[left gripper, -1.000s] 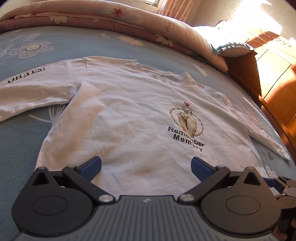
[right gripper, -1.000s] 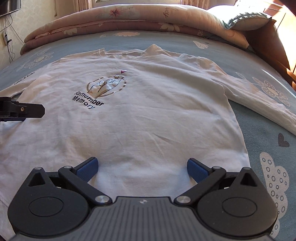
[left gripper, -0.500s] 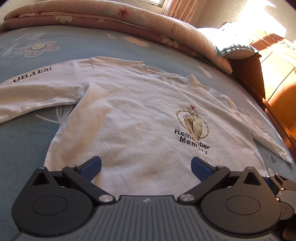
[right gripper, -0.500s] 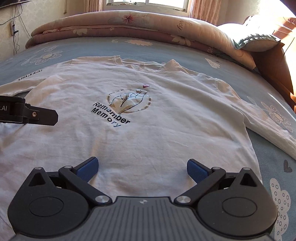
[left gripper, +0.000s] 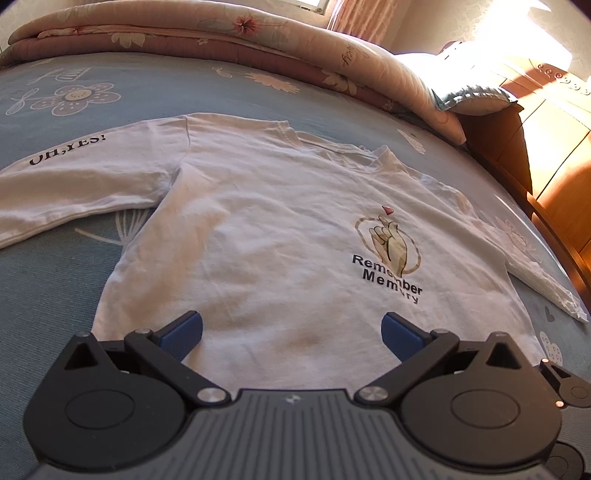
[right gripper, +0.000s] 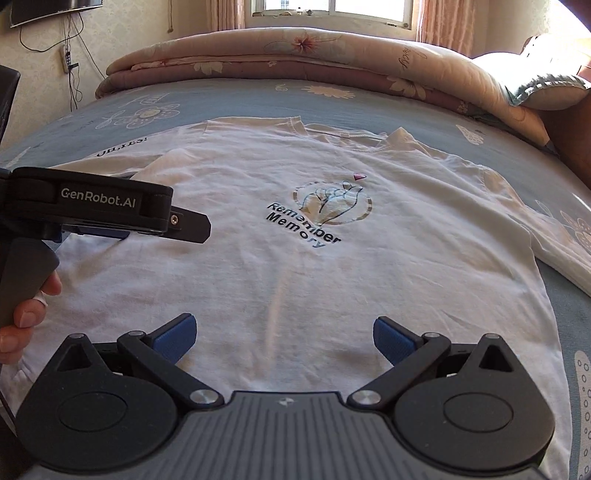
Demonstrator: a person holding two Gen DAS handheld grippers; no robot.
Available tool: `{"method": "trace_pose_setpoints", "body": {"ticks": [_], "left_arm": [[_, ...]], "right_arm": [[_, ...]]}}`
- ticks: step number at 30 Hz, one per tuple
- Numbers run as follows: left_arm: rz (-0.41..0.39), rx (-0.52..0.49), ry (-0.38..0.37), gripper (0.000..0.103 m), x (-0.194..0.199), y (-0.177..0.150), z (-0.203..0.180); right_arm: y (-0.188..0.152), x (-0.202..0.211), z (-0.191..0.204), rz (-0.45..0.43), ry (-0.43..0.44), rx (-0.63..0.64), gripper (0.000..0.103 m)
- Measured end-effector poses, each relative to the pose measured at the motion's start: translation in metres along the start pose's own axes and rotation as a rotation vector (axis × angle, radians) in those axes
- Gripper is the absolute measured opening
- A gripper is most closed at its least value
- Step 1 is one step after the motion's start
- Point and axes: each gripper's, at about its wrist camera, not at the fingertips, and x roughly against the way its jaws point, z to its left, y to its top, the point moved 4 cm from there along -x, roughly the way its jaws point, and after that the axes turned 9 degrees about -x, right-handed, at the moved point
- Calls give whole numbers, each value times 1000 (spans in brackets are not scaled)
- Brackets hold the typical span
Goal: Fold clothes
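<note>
A white long-sleeved shirt (left gripper: 280, 236) lies spread flat, front up, on the blue bed; it also shows in the right wrist view (right gripper: 369, 273). It bears a hand print with "Remember Memory" (left gripper: 388, 258) and "OH,YES!" on its left sleeve (left gripper: 66, 173). My left gripper (left gripper: 291, 330) is open and empty just above the shirt's hem. My right gripper (right gripper: 284, 334) is open and empty over the hem too. The left gripper's body (right gripper: 110, 206) shows from the side in the right wrist view, over the shirt's left part.
A rolled floral quilt (right gripper: 295, 55) lies along the far side of the bed. A pillow (left gripper: 476, 92) and a wooden headboard (left gripper: 554, 155) stand at the right. The blue floral sheet (left gripper: 55, 288) surrounds the shirt. A window (right gripper: 332, 11) is behind the bed.
Both grippers have drawn back and risen a little, so more of the shirt and the room shows. Both stay open. The shirt has not moved.
</note>
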Motion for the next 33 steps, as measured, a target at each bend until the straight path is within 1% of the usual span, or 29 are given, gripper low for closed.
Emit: {"method": "trace_pose_setpoints", "body": {"ticks": [2, 8, 10, 12, 23, 24, 26, 27, 28, 29, 30, 31, 33], "left_arm": [[1, 0, -1, 102, 0, 0, 0], [3, -13, 10, 102, -1, -1, -2], [3, -27, 17, 102, -2, -2, -3], [5, -43, 26, 102, -1, -3, -5], [11, -70, 43, 102, -1, -4, -9], [13, -70, 46, 102, 0, -4, -10], [-11, -114, 72, 102, 5, -3, -17], [-28, -146, 88, 102, 8, -2, -22], [-46, -182, 99, 102, 11, -2, -27], [-60, -222, 94, 102, 13, -3, -35], [-57, -250, 75, 102, 13, -5, -41], [-48, -268, 52, 102, 11, -8, -46], [-28, -302, 14, 102, 8, -13, -56]], "right_arm": [[-6, 5, -2, -17, 1, -11, 103], [-21, 23, -21, -18, -31, -101, 103], [-27, 29, -22, -32, -42, -77, 103], [-31, 37, -24, -14, -57, -68, 103], [-51, 57, -50, 4, -68, -197, 103], [-54, 60, -50, 10, -71, -192, 103], [-56, 68, -51, 7, -71, -192, 103], [-56, 73, -53, -4, -65, -201, 103], [-53, 78, -56, -33, -61, -214, 103], [-46, 84, -63, -73, -68, -232, 103], [-40, 86, -71, -90, -75, -263, 103], [-33, 88, -79, -103, -83, -295, 103], [-25, 87, -98, -104, -62, -386, 103]]}}
